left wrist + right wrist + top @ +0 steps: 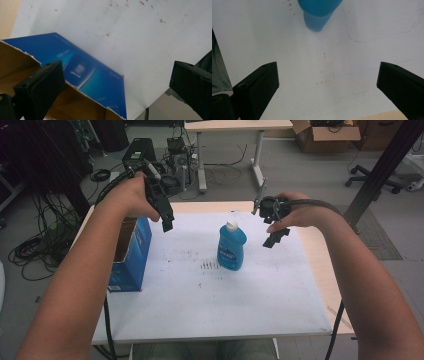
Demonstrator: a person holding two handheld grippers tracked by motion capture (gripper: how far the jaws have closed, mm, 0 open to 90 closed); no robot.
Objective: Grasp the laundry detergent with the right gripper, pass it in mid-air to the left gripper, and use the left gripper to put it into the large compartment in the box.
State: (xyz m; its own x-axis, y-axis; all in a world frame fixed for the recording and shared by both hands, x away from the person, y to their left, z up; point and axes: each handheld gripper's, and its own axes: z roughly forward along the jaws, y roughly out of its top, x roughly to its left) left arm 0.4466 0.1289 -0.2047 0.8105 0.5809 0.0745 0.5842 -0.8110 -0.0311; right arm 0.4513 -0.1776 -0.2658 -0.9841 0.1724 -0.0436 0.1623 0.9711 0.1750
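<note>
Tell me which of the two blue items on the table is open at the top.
The blue cardboard box at the table's left edge: its top is torn open, brown inside showing. The blue bottle mid-table stands upright with its white cap on.

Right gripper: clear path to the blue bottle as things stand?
Probably yes. The right gripper hangs open beside the upright blue bottle, with bare white sheet between them.

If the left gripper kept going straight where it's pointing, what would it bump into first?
Probably the open blue box. The left gripper hangs open above it, pointing down at its top edge and the white sheet beside it. Depth is unclear, so it might just miss.
</note>
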